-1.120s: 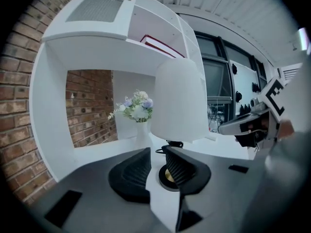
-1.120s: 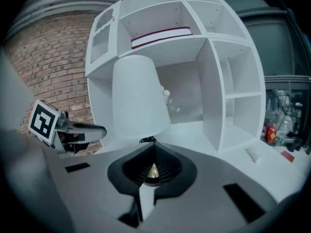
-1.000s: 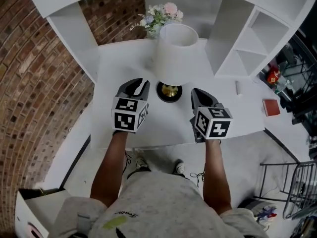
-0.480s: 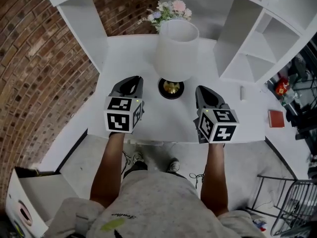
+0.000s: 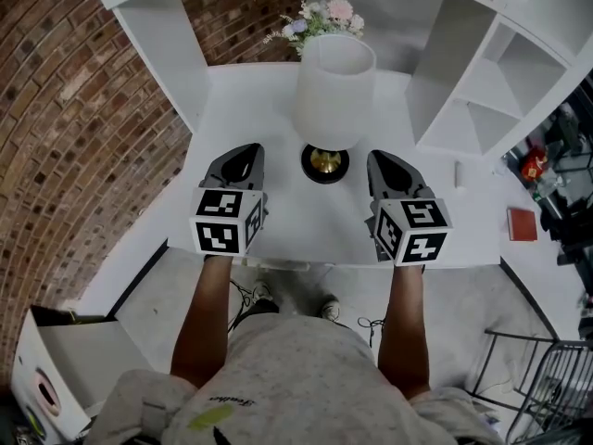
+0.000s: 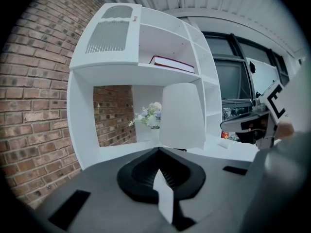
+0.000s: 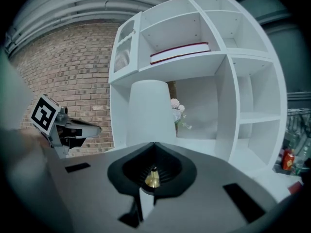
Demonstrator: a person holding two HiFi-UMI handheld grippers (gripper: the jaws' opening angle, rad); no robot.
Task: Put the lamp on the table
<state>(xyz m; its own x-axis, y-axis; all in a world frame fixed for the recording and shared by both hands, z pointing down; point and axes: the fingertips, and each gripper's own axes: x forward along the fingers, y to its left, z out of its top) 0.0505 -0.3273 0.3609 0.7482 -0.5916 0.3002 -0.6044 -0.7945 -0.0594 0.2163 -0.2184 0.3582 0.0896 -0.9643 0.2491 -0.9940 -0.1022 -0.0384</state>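
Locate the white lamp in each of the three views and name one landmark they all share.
Head view: lamp at upper centre, standing on the white table.
Left gripper view: lamp just right of centre.
Right gripper view: lamp just left of centre.
Shared landmark: the flower bouquet behind the lamp, left of the shade in the left gripper view and right of it in the right gripper view.

One lamp (image 5: 335, 77), one bunch of flowers (image 5: 324, 19), one book (image 6: 171, 62), one shelf unit (image 5: 445, 68), one tabletop (image 5: 273, 123), one box (image 5: 42, 378). Two grippers: left hand-held gripper (image 5: 243, 151), right hand-held gripper (image 5: 380, 158).
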